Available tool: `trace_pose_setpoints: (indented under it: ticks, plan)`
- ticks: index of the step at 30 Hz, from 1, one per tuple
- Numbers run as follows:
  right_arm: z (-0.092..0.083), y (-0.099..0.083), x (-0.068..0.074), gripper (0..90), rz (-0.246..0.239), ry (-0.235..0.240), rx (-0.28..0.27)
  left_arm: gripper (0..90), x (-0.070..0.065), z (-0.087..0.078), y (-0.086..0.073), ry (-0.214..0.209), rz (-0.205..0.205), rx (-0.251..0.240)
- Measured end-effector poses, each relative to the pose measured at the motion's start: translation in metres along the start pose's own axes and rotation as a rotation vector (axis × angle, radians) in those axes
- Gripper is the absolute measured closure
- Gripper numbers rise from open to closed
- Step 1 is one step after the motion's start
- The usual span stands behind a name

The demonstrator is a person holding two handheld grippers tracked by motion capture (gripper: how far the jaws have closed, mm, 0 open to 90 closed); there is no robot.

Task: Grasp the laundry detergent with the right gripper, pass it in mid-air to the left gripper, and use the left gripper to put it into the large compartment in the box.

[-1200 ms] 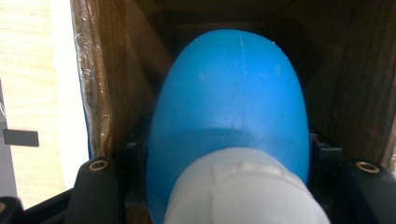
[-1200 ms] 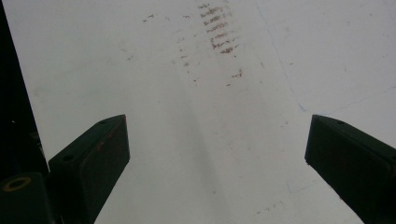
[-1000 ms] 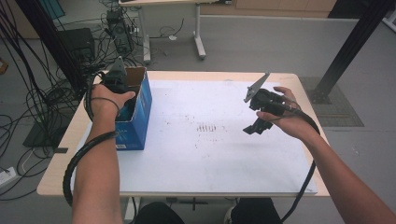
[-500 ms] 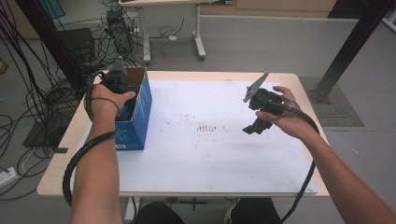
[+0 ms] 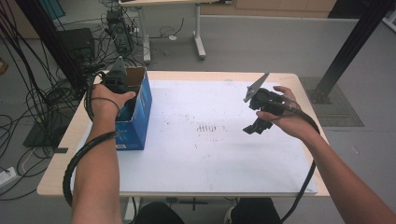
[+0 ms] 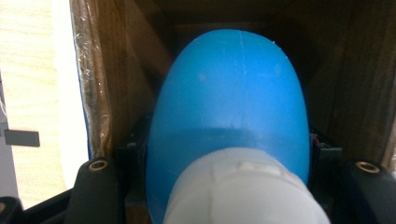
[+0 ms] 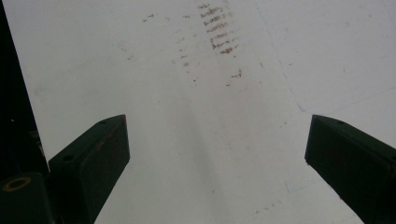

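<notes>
White sheeting covers your table [image 5: 196, 158]; your left gripper [image 5: 116, 84] is clamped on a blue bottle [image 6: 229, 107] down inside the blue box [image 5: 140, 112]. Lift it straight out next; your right gripper [image 7: 217, 154] hangs spread, empty

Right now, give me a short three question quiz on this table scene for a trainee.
1. True or false: the left gripper is inside the blue cardboard box.
2. What does the left gripper hold? A) a blue rounded object with a white end B) a red mug C) nothing
3. Fill in: the right gripper hangs over the white mat with its jaws ____.

Key: 1 true; 2 A; 3 open, nothing between them.
</notes>
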State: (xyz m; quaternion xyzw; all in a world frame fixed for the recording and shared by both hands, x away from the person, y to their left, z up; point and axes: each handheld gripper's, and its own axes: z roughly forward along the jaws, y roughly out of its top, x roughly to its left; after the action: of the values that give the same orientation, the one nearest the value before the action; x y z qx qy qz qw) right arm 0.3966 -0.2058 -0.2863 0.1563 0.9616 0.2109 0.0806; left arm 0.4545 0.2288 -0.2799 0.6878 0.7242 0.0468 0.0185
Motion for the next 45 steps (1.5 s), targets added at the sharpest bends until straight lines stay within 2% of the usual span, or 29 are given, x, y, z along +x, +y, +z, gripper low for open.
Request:
trace_pose_setpoints:
  ticks: [21, 30, 45]
  plan:
    - [-0.002, -0.001, 0.000, 6.3, 0.004, -0.002, -0.005, 36.1, 0.000, 0.000, 0.000, 0.001, 0.002, 0.000]
    - [-0.003, -0.001, 0.000, 6.3, 0.001, -0.001, -0.012, 33.3, -0.001, -0.001, -0.001, -0.001, 0.003, -0.001]
    - [-0.006, -0.001, 0.002, 6.4, -0.002, -0.004, -0.024, 32.3, -0.003, -0.013, -0.004, 0.015, 0.011, -0.016]
